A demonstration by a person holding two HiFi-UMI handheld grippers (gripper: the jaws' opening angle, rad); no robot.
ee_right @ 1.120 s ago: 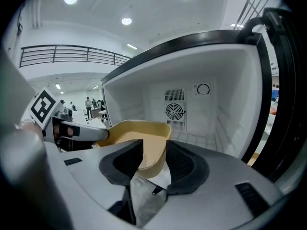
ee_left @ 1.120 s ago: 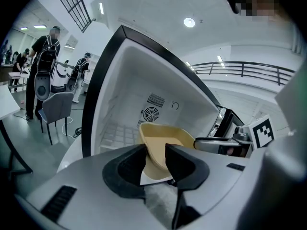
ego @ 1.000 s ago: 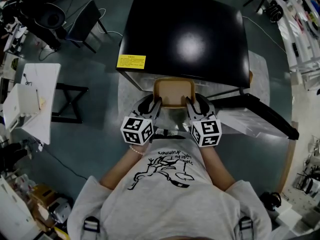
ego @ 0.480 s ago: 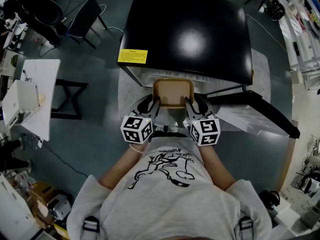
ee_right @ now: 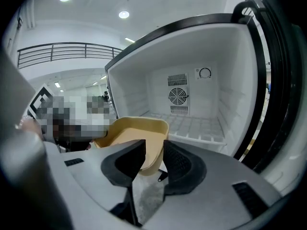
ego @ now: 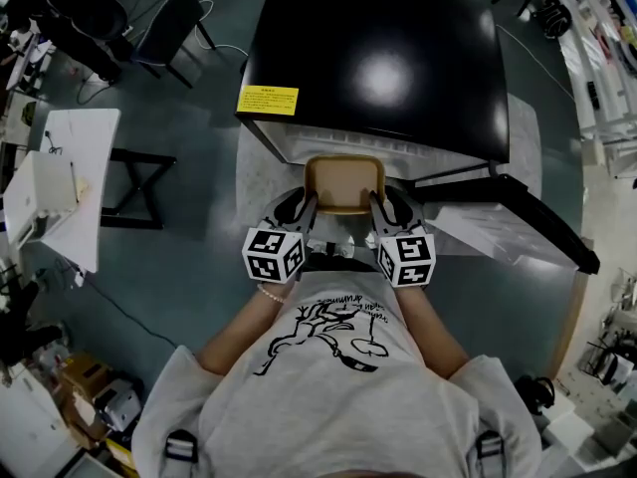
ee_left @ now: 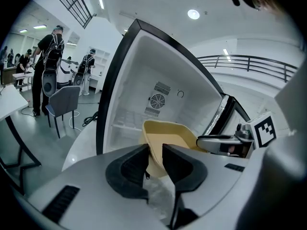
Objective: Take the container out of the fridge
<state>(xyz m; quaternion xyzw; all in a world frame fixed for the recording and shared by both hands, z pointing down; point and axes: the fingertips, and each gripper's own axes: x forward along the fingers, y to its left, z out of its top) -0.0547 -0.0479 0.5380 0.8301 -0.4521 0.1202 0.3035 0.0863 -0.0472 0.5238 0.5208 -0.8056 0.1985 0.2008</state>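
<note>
1. the tan container (ego: 344,182) sits at the open front of the black fridge (ego: 378,68), whose door (ego: 518,225) is swung out to the right.
2. the left hand-held gripper (ego: 310,203) straddles the container's left wall. its jaws have just been closing and are still slightly spread, not clearly pressing.
3. the right hand-held gripper (ego: 377,202) straddles the right wall in the same way. its jaws have also been closing, with a gap left.
</note>
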